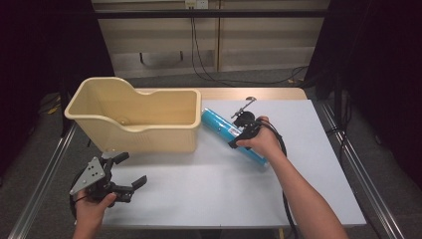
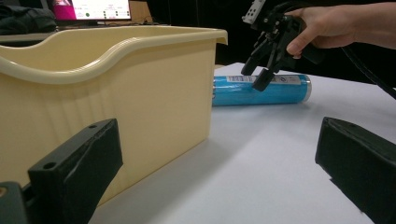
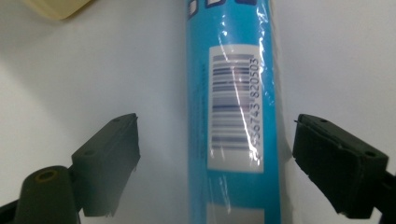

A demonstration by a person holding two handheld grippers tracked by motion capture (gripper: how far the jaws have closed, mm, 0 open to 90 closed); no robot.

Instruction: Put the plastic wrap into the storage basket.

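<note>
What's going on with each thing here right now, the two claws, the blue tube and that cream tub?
Left claw: open, holding nothing, near the table's front left corner.
Right claw: open, jaws straddling the blue tube without touching it.
Blue tube: lying on its side on the white table, beside the tub, not gripped.
Cream tub: upright on the table, open-topped; what shows of its inside looks empty.

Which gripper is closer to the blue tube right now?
The right gripper. It hangs just above the blue tube, jaws open on either side of it. The left gripper is well away at the near left of the table, in front of the cream bin, open.
</note>
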